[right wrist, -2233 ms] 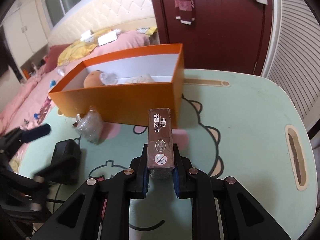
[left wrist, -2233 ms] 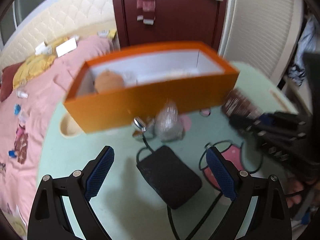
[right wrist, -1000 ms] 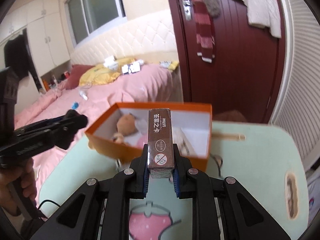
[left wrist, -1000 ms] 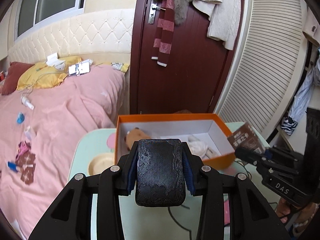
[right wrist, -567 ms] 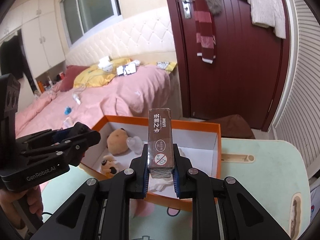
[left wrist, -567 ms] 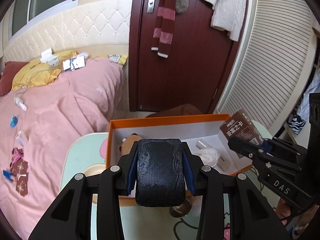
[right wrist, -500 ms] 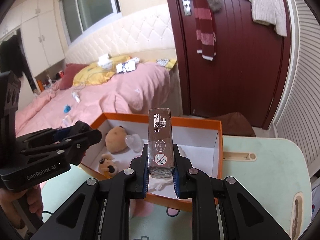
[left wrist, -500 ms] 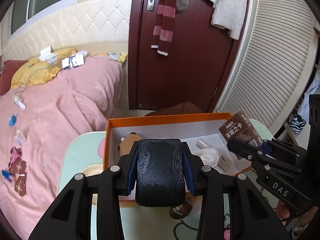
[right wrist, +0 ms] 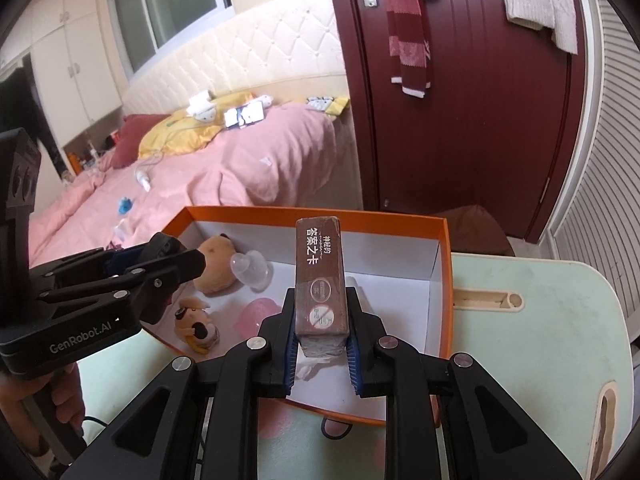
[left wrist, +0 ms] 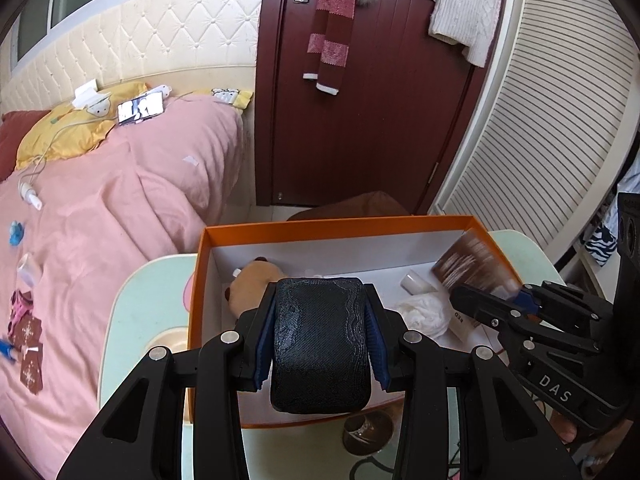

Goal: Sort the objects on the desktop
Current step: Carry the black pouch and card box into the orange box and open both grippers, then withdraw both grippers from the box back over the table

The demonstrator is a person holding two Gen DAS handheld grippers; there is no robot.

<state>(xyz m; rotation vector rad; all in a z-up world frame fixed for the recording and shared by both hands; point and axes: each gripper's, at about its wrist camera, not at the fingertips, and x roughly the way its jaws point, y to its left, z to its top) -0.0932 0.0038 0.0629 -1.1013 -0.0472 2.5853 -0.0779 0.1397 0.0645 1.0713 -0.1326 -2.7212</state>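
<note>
My left gripper (left wrist: 320, 344) is shut on a black power adapter (left wrist: 320, 336) and holds it above the near side of the orange box (left wrist: 340, 226). My right gripper (right wrist: 320, 352) is shut on a brown card box (right wrist: 320, 276) with white Chinese text, held upright over the orange box (right wrist: 446, 280). The right gripper with the blurred card box (left wrist: 472, 264) also shows in the left wrist view, and the left gripper (right wrist: 168, 260) in the right wrist view. The box holds a brown plush toy (right wrist: 216, 264), a small figurine (right wrist: 194, 320), a clear plastic piece (right wrist: 252, 270) and white crumpled paper (left wrist: 424, 314).
The box stands on a mint green table (right wrist: 540, 320) with a slot (right wrist: 484, 300) near its far edge. A wrapped round item (left wrist: 366, 432) and a cable (right wrist: 332, 430) lie in front of the box. A pink bed (left wrist: 100, 208) is left, a dark red door (left wrist: 360, 120) behind.
Both grippers have moved forward and lower over the orange box, each keeping its object. The right gripper's card box now hangs over the box's right part.
</note>
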